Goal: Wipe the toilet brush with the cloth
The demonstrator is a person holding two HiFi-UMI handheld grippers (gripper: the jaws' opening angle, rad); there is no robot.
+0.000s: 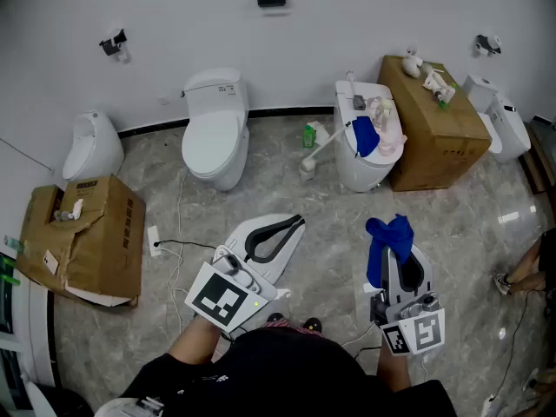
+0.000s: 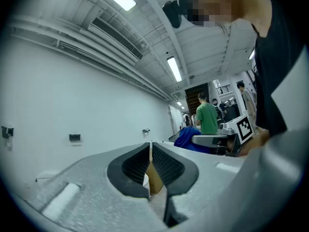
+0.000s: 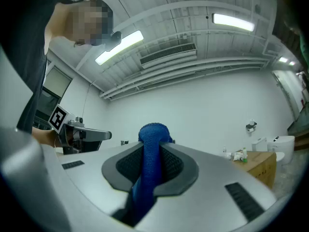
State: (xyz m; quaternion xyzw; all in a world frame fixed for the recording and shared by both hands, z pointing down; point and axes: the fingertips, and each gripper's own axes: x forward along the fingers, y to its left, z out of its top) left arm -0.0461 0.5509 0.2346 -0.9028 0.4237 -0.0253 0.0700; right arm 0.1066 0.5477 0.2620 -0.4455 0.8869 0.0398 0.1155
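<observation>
In the head view the person holds both grippers low over the marble floor [image 1: 330,224]. The left gripper [image 1: 298,222] sits at 6 o'clock in that view and points toward 1 o'clock. Its own view shows the left gripper [image 2: 150,151] with its jaws pressed together and nothing between them.

The right gripper [image 1: 396,248] is at 5 o'clock, pointing toward 12. It pinches a blue cloth [image 1: 388,233], which bunches above the jaws and droops over their tips. In the right gripper view the cloth [image 3: 152,134] runs as a thick roll straight down the gap of the right gripper [image 3: 153,151], with both ribbed pads pressing on it.

The toilet brush [image 1: 323,152] is well apart from both grippers, at 12 o'clock from the left one. Its head rests on the floor and its white handle slants up toward 1 o'clock, to the front of a white toilet [image 1: 352,168]. A second blue cloth [image 1: 366,135] hangs over that toilet's rim. A green bottle [image 1: 309,135] stands just beside the brush at its 11 o'clock, and a cardboard box [image 1: 434,129] sits at the toilet's 3 o'clock.
</observation>
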